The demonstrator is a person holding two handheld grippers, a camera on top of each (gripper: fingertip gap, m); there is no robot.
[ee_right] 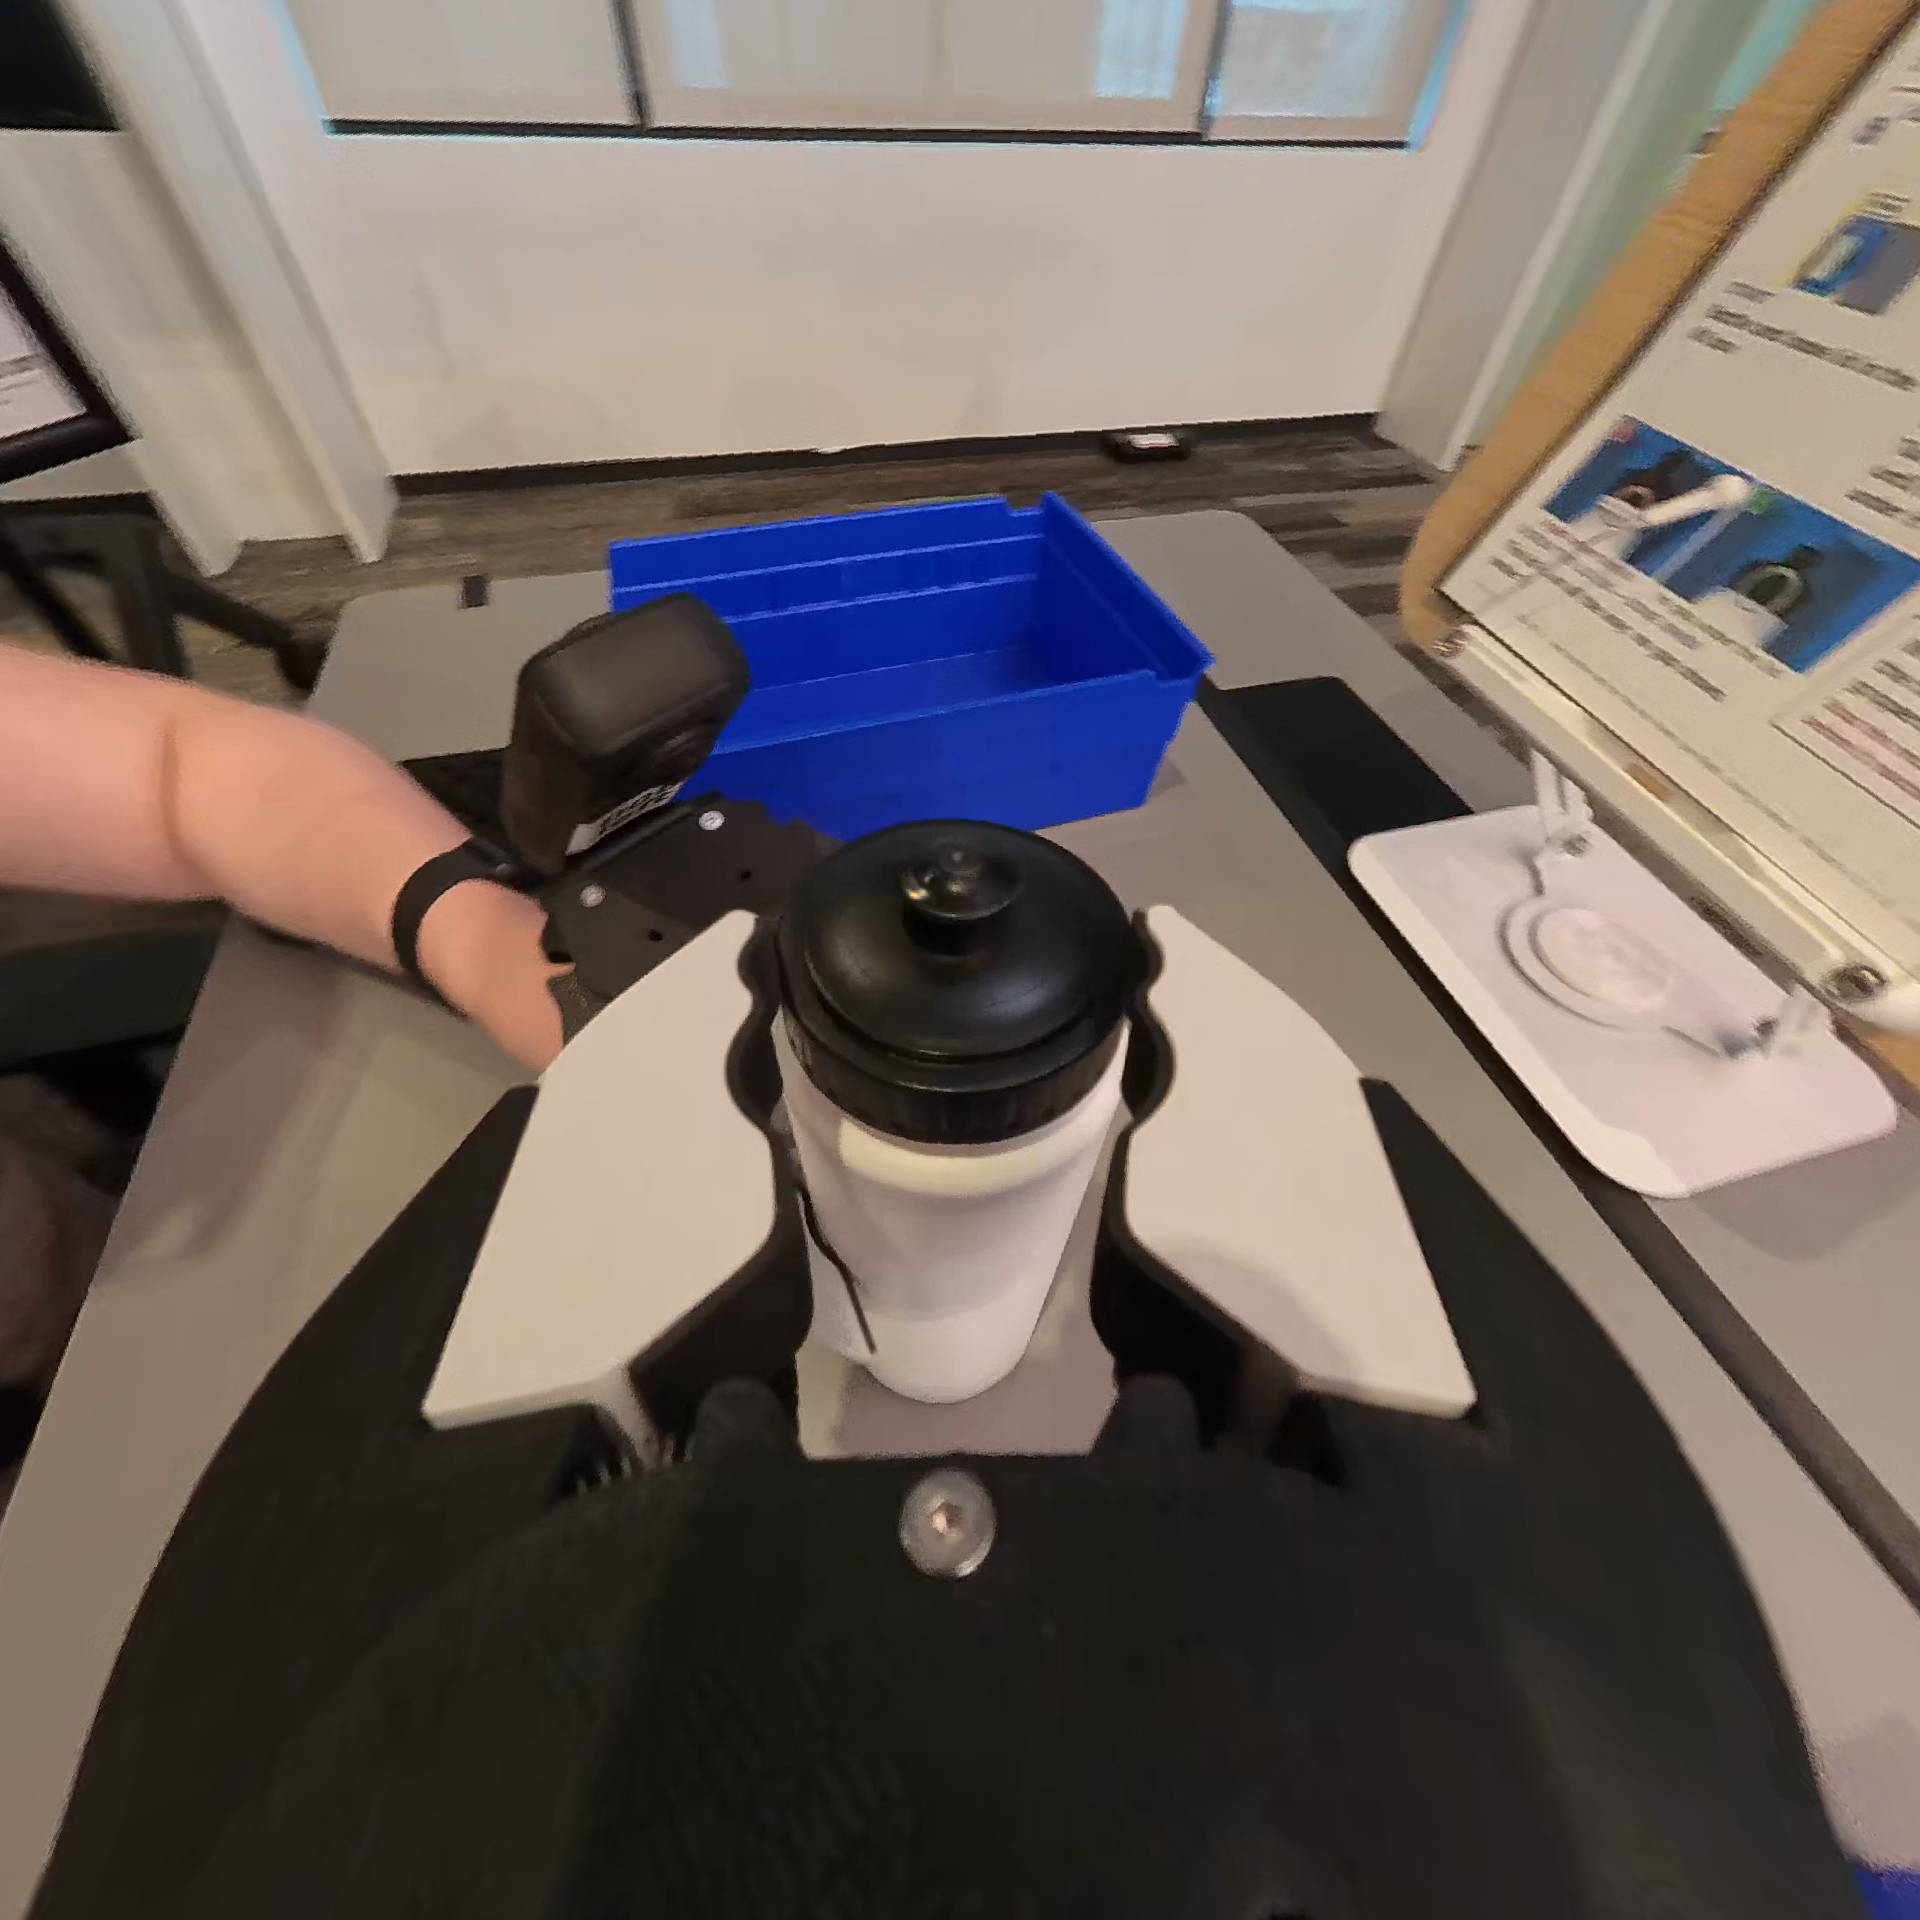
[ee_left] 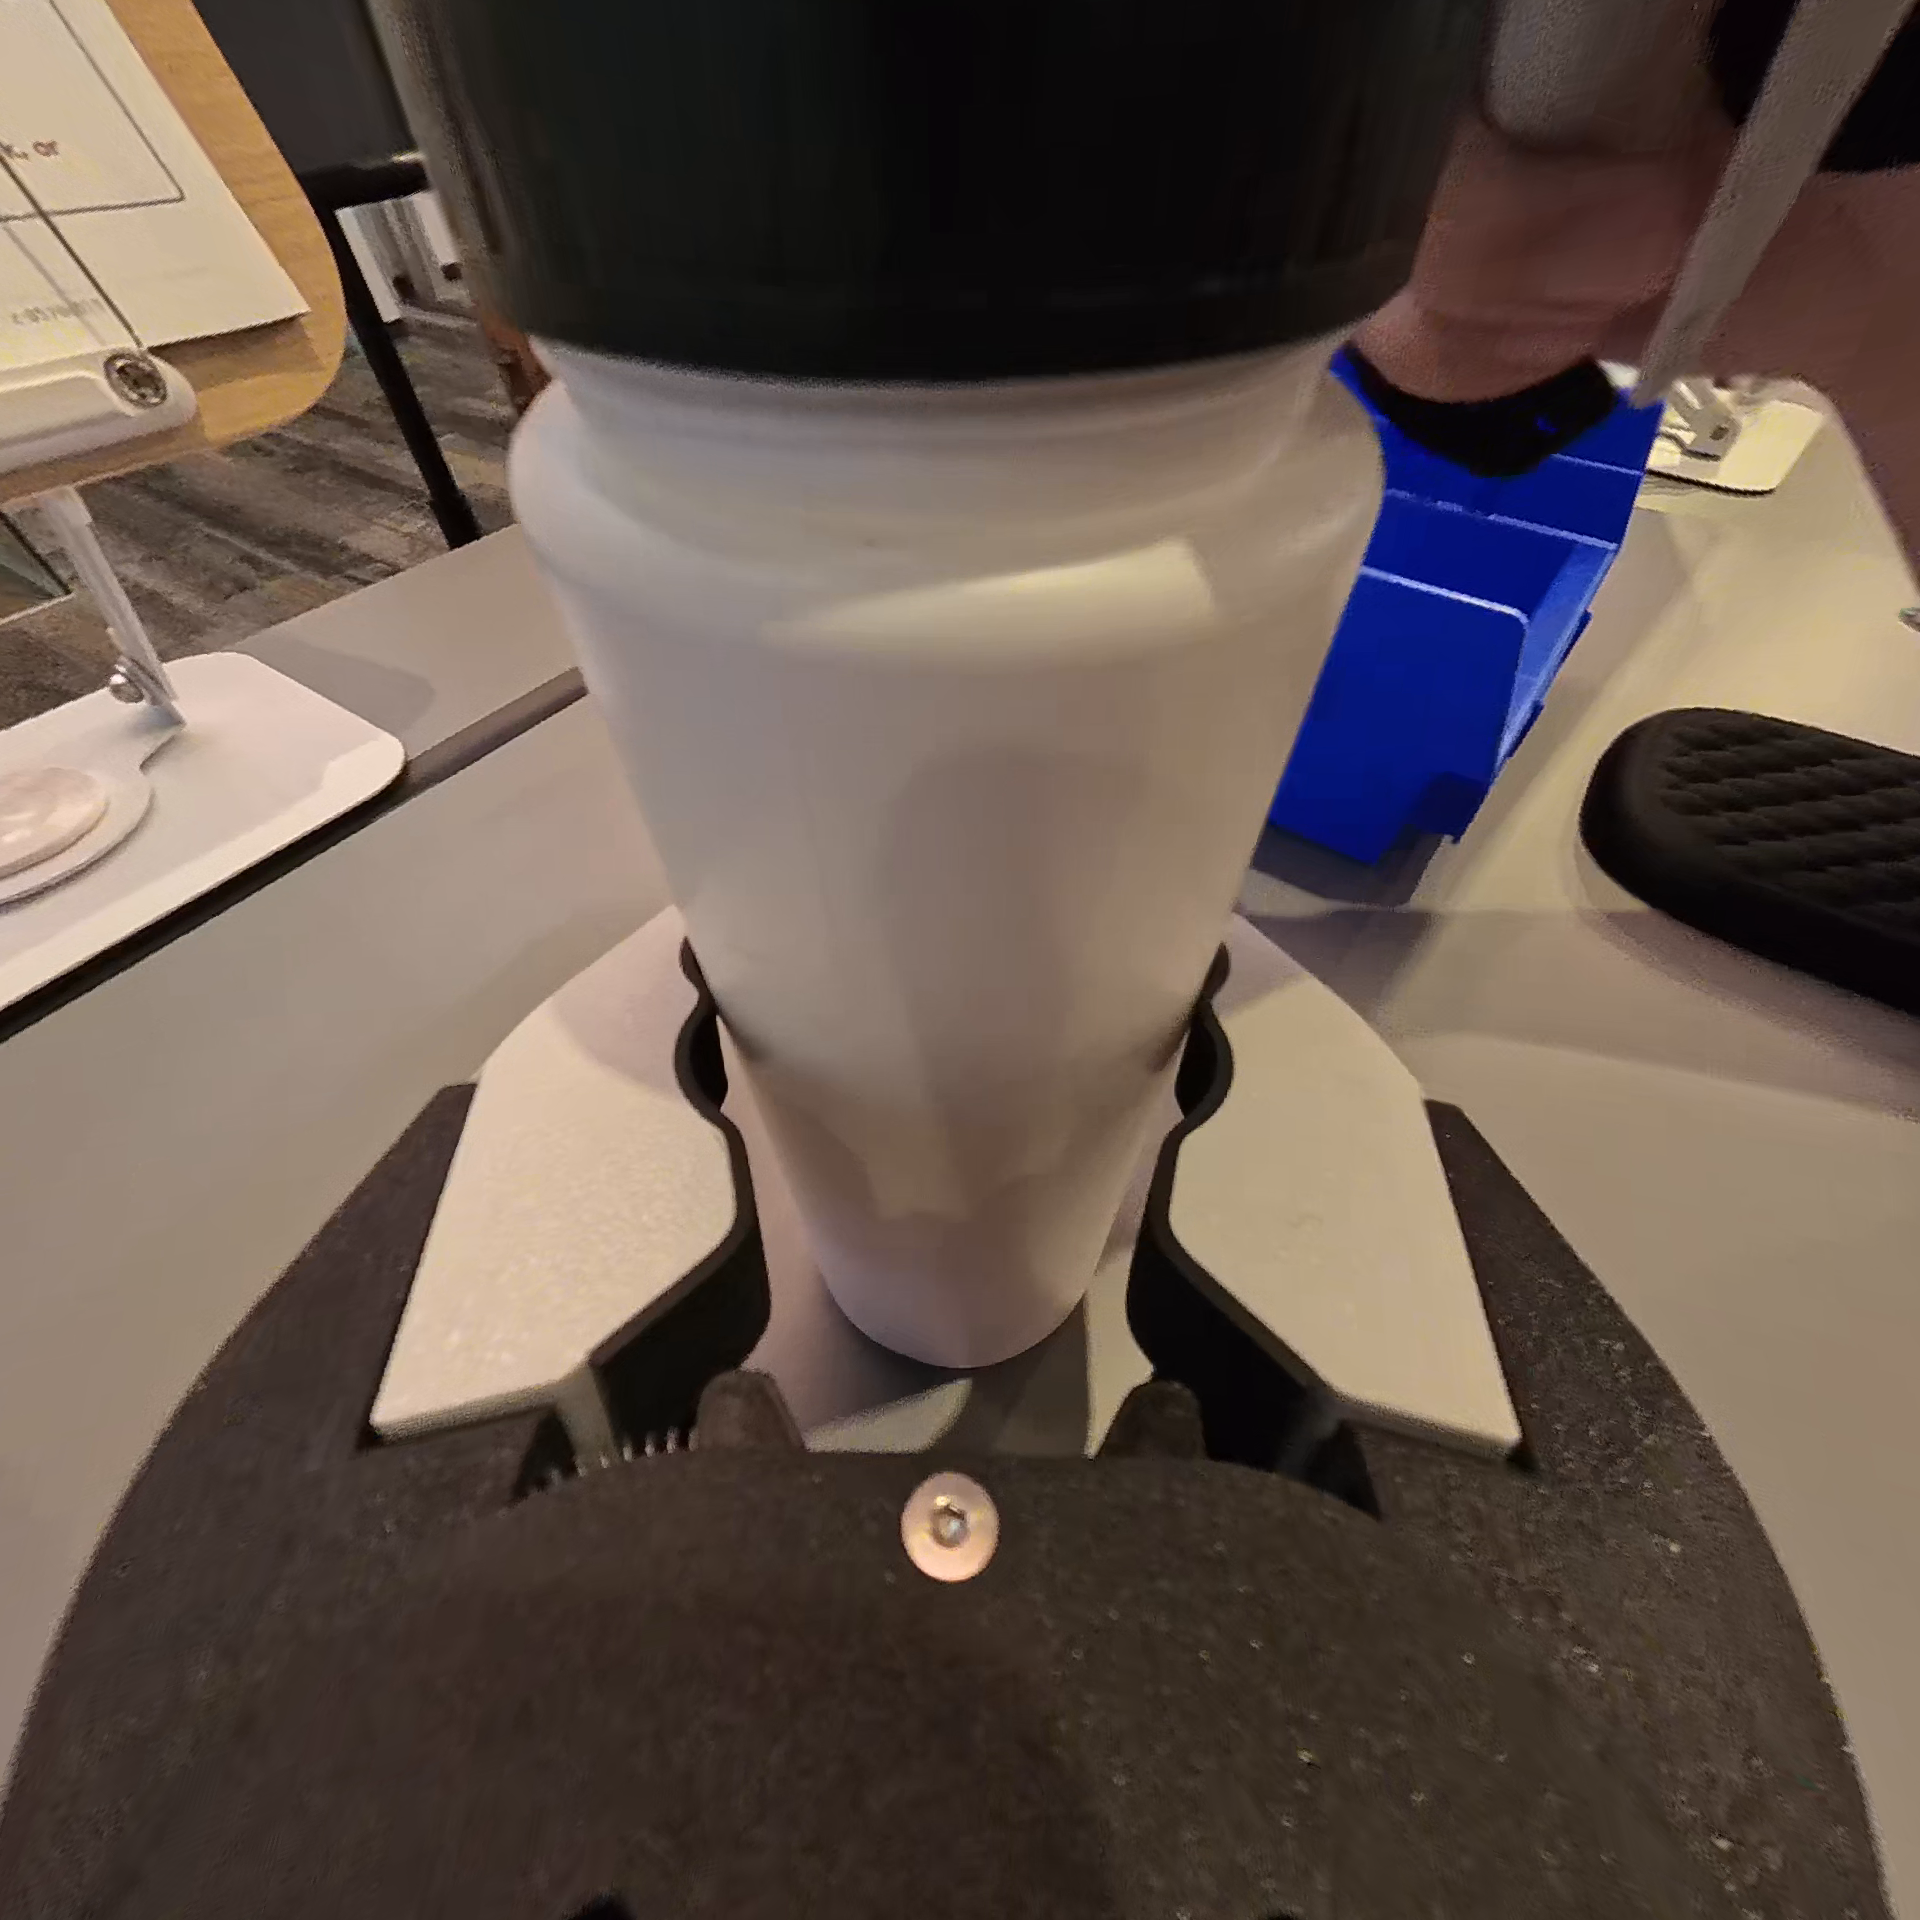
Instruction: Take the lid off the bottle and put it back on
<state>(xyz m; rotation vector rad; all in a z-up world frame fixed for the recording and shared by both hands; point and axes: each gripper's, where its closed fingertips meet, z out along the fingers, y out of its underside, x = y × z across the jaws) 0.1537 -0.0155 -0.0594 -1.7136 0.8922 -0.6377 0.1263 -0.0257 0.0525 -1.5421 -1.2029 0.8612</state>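
On the grey table point(ee_right: 1226, 582), just in front of the blue plastic bin point(ee_right: 935, 665), we have the white sports bottle point(ee_left: 935, 831) standing upright, its black ribbed lid point(ee_right: 951, 997) with a pull spout on and seated. Our left gripper point(ee_left: 951, 1049) has its fingers clamped on the lower body of the bottle. Our right gripper point(ee_right: 951, 997) brackets the lid, the scalloped black pads at its sides, though we cannot tell whether they press it. We judge this the start of unscrewing, or the end of refitting. Next we need a firm squeeze on the lid and a twist while the left resists. The body looks smooth, matt, slightly soft plastic, tapering downward.
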